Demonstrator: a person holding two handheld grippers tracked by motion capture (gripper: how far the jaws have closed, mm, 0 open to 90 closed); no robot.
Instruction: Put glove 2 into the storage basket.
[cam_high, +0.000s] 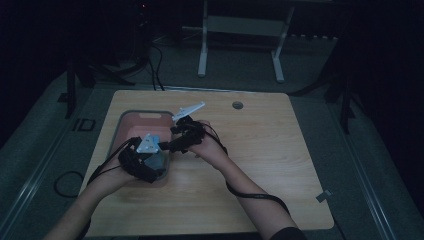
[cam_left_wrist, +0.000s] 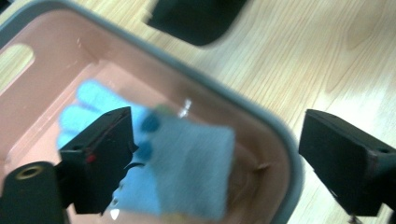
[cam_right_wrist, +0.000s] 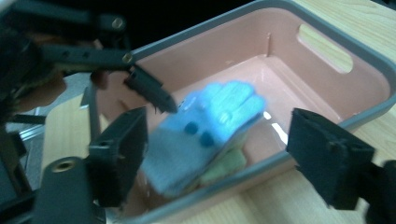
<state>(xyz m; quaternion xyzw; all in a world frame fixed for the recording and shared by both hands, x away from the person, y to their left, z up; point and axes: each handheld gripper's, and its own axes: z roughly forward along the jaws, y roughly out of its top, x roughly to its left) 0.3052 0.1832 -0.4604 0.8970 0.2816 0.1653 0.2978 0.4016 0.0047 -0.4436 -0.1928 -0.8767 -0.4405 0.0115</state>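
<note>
Left tool (cam_high: 150, 162) sat over the near end of the pink bin (cam_high: 131, 119), jaws spread apart and holding nothing; in the left gripper view its jaws (cam_left_wrist: 215, 163) straddled the bin's grey rim, one jaw inside over the glove, the other outside over the worktop (cam_high: 260, 150). Right tool (cam_high: 181, 137) hovered at the bin's right edge, jaws also spread wide and empty; in the right gripper view (cam_right_wrist: 215, 163) they framed the glove from above without touching it, as far as could be told.

Light blue knit glove (cam_right_wrist: 205, 126) lay flat on the bin floor, fingers pointing toward the far end with the handle slot, cuff toward the near wall. Dark blue dots marked its middle. Same glove in the left gripper view (cam_left_wrist: 187, 158), blurred. A pale green piece of fabric (cam_right_wrist: 226, 165) stuck out from under the glove's cuff side; what it was could not be told.

Bin was pink inside with a grey rim, standing on the left part of the wooden worktop. Left tool's tip (cam_right_wrist: 149, 91) showed in the right gripper view, just above the glove's finger end. Black cables trailed from both tools along the person's forearms. Room around was dark; a white frame (cam_high: 240, 30) stood on the floor beyond the worktop.
</note>
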